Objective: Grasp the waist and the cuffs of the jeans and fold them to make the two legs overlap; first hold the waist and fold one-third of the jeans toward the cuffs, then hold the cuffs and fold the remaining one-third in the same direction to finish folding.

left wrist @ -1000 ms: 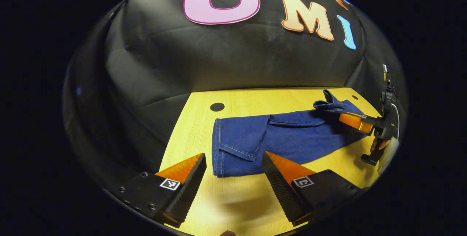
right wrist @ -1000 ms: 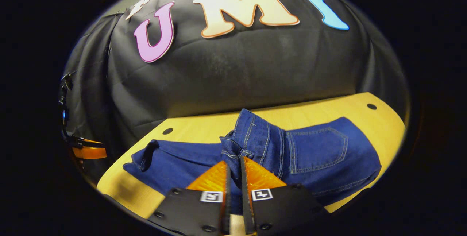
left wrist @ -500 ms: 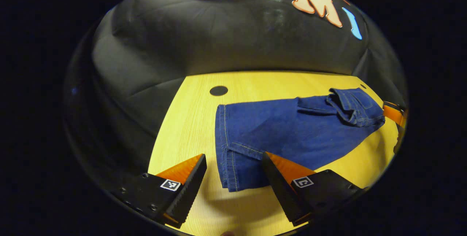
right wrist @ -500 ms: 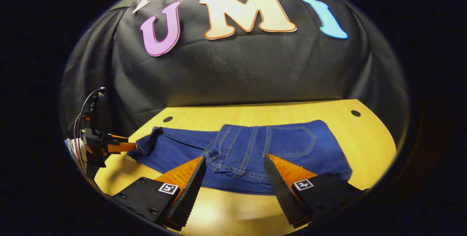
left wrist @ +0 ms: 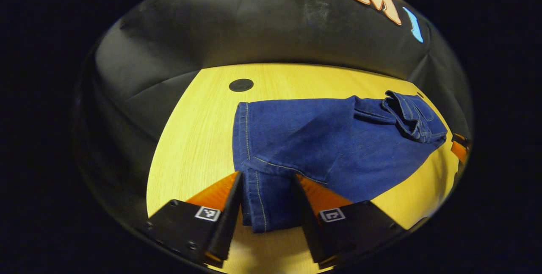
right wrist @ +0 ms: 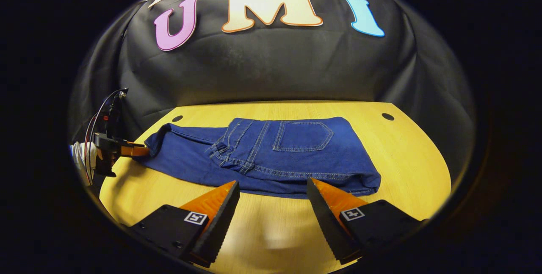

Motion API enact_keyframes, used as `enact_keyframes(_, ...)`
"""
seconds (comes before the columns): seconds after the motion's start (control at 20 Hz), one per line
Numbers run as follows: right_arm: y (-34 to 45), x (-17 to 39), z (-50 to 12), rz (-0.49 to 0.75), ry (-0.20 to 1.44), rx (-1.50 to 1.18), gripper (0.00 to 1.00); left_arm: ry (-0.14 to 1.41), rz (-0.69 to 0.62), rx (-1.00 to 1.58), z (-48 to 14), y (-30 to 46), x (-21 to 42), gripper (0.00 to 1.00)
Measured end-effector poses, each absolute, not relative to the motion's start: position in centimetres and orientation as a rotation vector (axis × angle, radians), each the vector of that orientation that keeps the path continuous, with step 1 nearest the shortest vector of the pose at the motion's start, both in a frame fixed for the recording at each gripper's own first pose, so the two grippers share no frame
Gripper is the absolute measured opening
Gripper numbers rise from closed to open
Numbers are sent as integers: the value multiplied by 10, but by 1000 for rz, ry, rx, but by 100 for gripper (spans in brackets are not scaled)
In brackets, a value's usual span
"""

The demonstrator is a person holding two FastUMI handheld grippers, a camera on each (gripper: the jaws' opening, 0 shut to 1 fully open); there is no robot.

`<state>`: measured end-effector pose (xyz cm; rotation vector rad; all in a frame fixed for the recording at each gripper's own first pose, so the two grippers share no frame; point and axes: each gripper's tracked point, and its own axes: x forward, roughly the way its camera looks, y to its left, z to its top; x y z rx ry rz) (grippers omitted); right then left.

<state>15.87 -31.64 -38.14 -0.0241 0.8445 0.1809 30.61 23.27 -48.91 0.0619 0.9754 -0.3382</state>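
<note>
In the left gripper view, the left hand-held gripper (left wrist: pixel 266 206) is down at the near edge of the yellow wooden counter (left wrist: pixel 186 138). Its two orange fingers sit one on each side of the cuffs (left wrist: pixel 258 206) of the blue jeans (left wrist: pixel 322 142). The fingers are close to the cloth, but I cannot tell if they are pinching it. The jeans lie flat on the counter and run away from this gripper. At their far end the waist (left wrist: pixel 413 115) is folded back on top of the legs. A round black hole (left wrist: pixel 241 84) is in the counter near the far edge.

In the right gripper view, the right hand-held gripper (right wrist: pixel 273 200) is spread wide and holds nothing. It hangs over bare counter, just in front of the folded waist part with the back pocket (right wrist: pixel 302 135). Farther off at the left side, the left hand-held gripper is at the cuffs, held by a hand (right wrist: pixel 100 154).
</note>
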Motion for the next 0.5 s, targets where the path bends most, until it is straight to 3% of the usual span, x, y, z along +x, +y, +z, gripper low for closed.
enact_keyframes(0.05,-314,159,-381,185,843,-15,93,979,-346,50,-489,222,302,60)
enact_keyframes(0.1,-311,158,-381,189,842,-6,98,973,-347,26,-487,214,303,41)
enact_keyframes(0.2,-307,157,-380,205,847,11,98,968,-303,9,-484,211,309,12)
enact_keyframes(0.35,-308,159,-376,222,842,14,98,979,-296,-36,-480,206,309,0)
enact_keyframes(0.5,-311,164,-363,248,818,22,98,955,-281,-233,-446,192,316,0)
